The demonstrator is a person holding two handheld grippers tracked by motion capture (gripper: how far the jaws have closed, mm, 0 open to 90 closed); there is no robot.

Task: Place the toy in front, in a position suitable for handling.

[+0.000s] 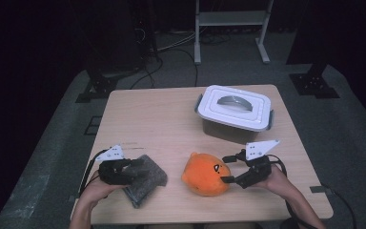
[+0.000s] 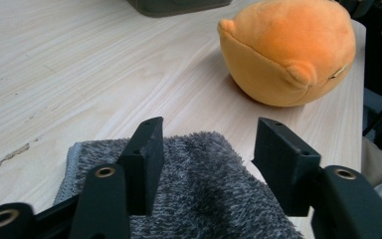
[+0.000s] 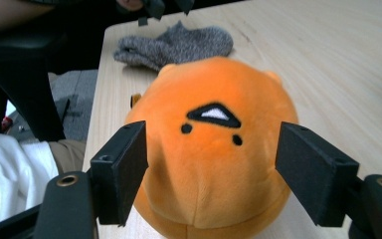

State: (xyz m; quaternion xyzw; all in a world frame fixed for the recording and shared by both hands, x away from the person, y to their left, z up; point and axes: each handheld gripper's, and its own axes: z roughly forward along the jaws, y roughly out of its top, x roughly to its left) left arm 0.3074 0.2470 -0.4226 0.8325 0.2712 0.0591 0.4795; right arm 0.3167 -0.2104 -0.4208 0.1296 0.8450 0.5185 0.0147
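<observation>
left gripper (image 1: pixel 136 168) sits low at the lower left of the high view, right over the grey fluffy cloth (image 1: pixel 145 180), and its jaws stand apart. in the left gripper view the two black jaws rise from the bottom edge with the cloth (image 2: pixel 199 189) spread under and between them, pile showing in the gap, pads not pinching it. the cloth lies flat on the pale wooden bench (image 1: pixel 152 124), near the bench's front edge at the lower left of the high view.

over at lower centre of the high view, the orange plush toy (image 1: pixel 206 173) rests on the bench, its small black face markings turned toward the right side of the frame. the right gripper (image 1: pixel 228 170) comes in from the lower right, jaws spread wide, one tip beside the top of the toy, the other beside its lower side. in the right gripper view the toy (image 3: pixel 214 149) sits between the two jaws, a sliver of gap at each pad, so no clamp. the cloth (image 3: pixel 176 45) shows beyond it at the top of that frame.

toy and cloth lie near each other, not touching. at the upper right of the high view stands a grey box with a white lid (image 1: pixel 234 113), lid on, well apart from both grippers.
</observation>
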